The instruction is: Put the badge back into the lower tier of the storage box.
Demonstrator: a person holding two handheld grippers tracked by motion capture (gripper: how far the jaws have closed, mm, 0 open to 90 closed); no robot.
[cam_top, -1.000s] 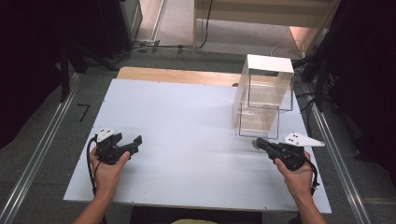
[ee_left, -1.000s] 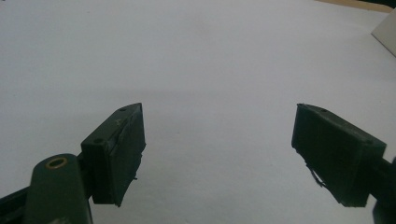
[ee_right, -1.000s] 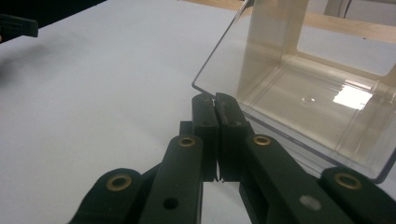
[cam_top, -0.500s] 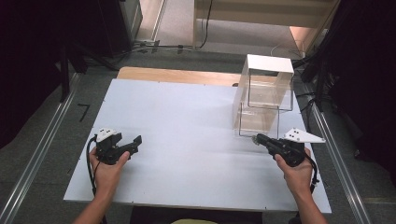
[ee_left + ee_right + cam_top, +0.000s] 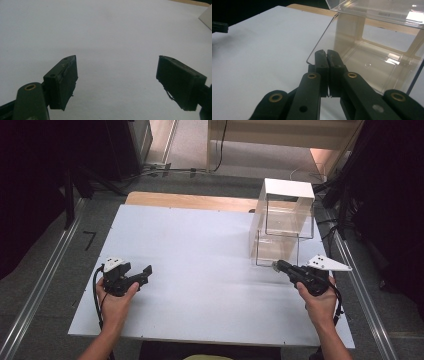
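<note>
A clear plastic box [image 5: 280, 227] with a white top [image 5: 290, 189] stands at the back right of the white table [image 5: 200, 245]. My right gripper [image 5: 276, 265] lies at the front of the box, shut, its tips by the lower front edge. In the right gripper view the jaws of the right gripper [image 5: 327, 52] are pressed together just in front of the clear box [image 5: 372, 57], and I see nothing between them. My left gripper [image 5: 144, 274] rests at the front left of the table. It is open, and the left gripper [image 5: 117, 62] has only bare table between its pads.
A strip of wood [image 5: 190, 200] runs along the table's far edge. Metal rails lie on the floor to the left [image 5: 40, 285] and right [image 5: 360, 285]. Dark equipment and cables stand beyond the table.
My right gripper has crept slightly forward toward the clear box. The left gripper has stayed where it was.
</note>
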